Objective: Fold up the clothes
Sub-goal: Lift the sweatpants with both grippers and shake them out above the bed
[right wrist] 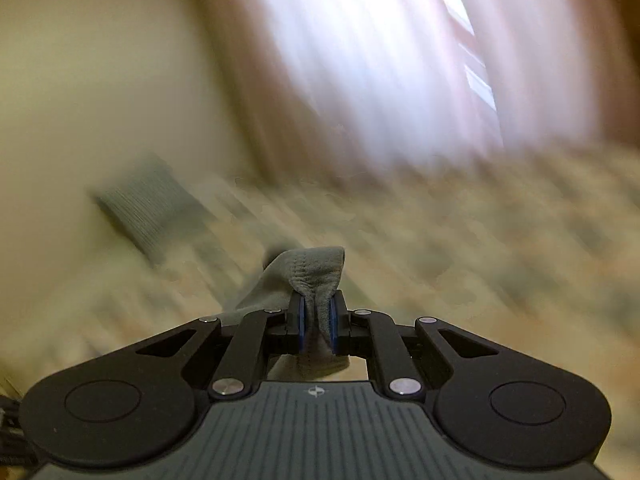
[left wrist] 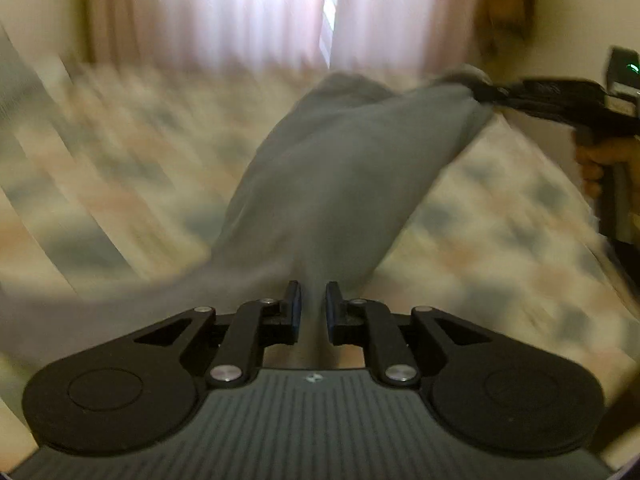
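Observation:
A grey garment (left wrist: 340, 168) hangs stretched above the patterned bed (left wrist: 120, 152). In the left wrist view its cloth runs down between the pads of my left gripper (left wrist: 313, 312), which is shut on it with a narrow gap. At the far right of that view my right gripper (left wrist: 490, 94) pinches another corner, held by a hand (left wrist: 592, 168). In the right wrist view my right gripper (right wrist: 318, 320) is shut on a hemmed grey edge (right wrist: 312, 268) that folds up over the fingertips. Both views are blurred by motion.
Pink curtains (left wrist: 248, 12) over a bright window stand behind the bed. A grey ribbed pillow (right wrist: 152, 208) lies at the left by a cream wall (right wrist: 80, 80). The bedspread (right wrist: 480, 240) spreads to the right.

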A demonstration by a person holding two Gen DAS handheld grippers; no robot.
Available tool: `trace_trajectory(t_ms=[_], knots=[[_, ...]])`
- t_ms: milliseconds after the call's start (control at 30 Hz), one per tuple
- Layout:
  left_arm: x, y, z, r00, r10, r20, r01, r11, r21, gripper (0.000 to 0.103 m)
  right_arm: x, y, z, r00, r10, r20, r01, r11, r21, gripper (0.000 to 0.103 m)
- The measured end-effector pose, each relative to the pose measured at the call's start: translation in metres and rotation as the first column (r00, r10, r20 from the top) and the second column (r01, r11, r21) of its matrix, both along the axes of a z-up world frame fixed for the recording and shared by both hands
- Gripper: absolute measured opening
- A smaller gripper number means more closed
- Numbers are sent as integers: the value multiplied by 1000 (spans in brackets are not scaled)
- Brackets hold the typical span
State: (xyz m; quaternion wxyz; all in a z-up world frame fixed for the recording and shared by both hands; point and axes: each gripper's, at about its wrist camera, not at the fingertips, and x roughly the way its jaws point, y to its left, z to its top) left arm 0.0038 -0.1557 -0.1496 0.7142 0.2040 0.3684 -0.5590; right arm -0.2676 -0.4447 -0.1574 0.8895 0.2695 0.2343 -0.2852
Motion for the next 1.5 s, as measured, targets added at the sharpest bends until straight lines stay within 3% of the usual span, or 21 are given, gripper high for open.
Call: trace_trajectory(t_ms=[67,133,200,233,267,367,467,533,633,700,800,900,967,1033,1100,1167,1200,1267,1400,1500], knots=[[-31,10,-28,998,4,-60,2,995,96,12,-73,21,-52,979,-50,-196,81,985,154,12],[-46,24,-46,995,43,-95,-26,984,174,12,-119,51,-101,930,-11,-367,124,950,287,13],[-43,39,-48,993,97,-67,-80,971,225,12,-144,82,-130,898,44,-438,118,934,336,17],[-36,45,-48,992,125,-22,-116,960,256,12,-149,91,-137,891,58,-450,117,929,351,17],[-27,46,-48,989,145,12,-143,952,272,12,-149,95,-139,889,68,-454,109,930,352,10],[8,40,-45,973,179,147,-216,931,295,14,-139,97,-143,882,95,-462,70,942,328,8],[37,17,-57,933,32,358,-166,923,348,24,-126,92,-148,859,111,-499,48,954,296,8],[53,4,-72,878,-96,469,-117,907,404,28,-120,90,-154,838,110,-535,50,960,276,13],[87,-7,-103,798,-236,554,-69,878,474,30,-120,97,-158,824,93,-559,83,956,280,26],[115,-12,-126,712,-346,611,-53,841,538,30,-121,103,-161,816,80,-572,108,952,286,36],[152,-7,-158,542,-556,631,20,758,651,32,-119,117,-166,797,72,-600,125,952,281,37],[197,-12,-181,440,-673,594,79,688,721,35,-108,130,-171,783,51,-620,134,959,248,45],[225,-16,-186,447,-694,564,110,669,735,37,-97,134,-174,787,25,-616,152,960,234,46],[247,-19,-191,466,-723,511,152,634,758,38,-84,138,-175,795,-7,-607,172,961,215,48],[261,-17,-202,469,-769,434,198,570,797,35,-73,141,-175,800,-35,-598,189,962,197,51],[269,-12,-209,472,-792,388,236,537,810,11,-65,143,-174,801,-64,-595,214,959,185,51],[272,-10,-209,482,-785,389,239,545,804,3,-63,144,-172,804,-78,-589,225,957,180,51],[277,-2,-204,503,-756,419,246,590,769,1,-61,147,-169,805,-98,-586,241,955,171,51],[262,37,-172,502,-653,567,211,728,652,1,-62,155,-163,793,-132,-595,269,952,148,51],[235,83,-144,543,-582,606,199,790,580,1,-69,159,-157,797,-179,-576,329,929,167,51]])
